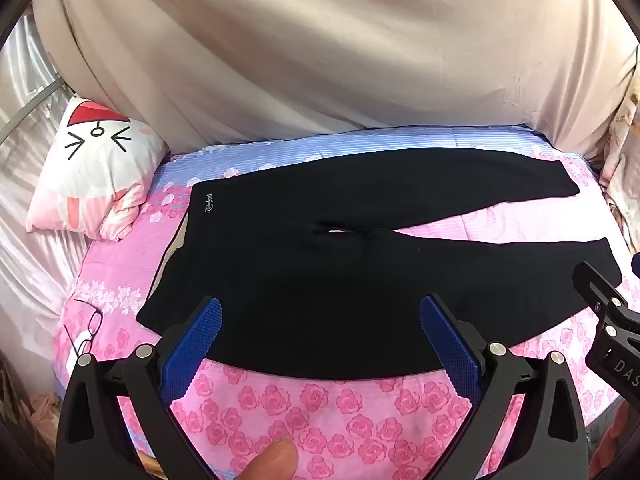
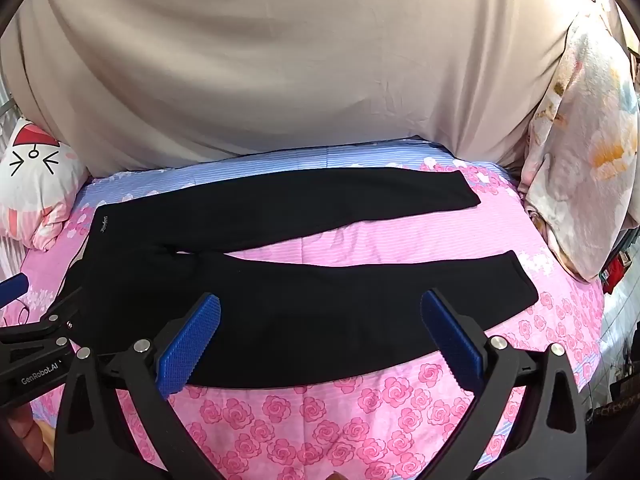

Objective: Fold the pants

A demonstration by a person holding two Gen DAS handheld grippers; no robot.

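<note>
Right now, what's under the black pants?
The pants lie flat on a pink rose-print bedsheet, which shows all around them and in the gap between the two legs. Whatever is directly beneath the fabric is covered. Both grippers, left and right, are open.

A: Any writing you can actually read?

B: Yes. In the right wrist view, white lettering "GenRobot.AI" runs along the black plastic body of the left hand-held gripper [image 2: 38, 376], low at the left edge.

A: And the other camera?

B: White capitals "DAS" on the black plastic body of the right hand-held gripper [image 1: 612, 344], cut off by the frame's right edge.

A: Anything on the clothing?

B: The black fabric pants [image 1: 320, 280] carry a small white script logo [image 1: 209, 203] near the waistband corner. It is too small and blurred to spell out in either view.
</note>
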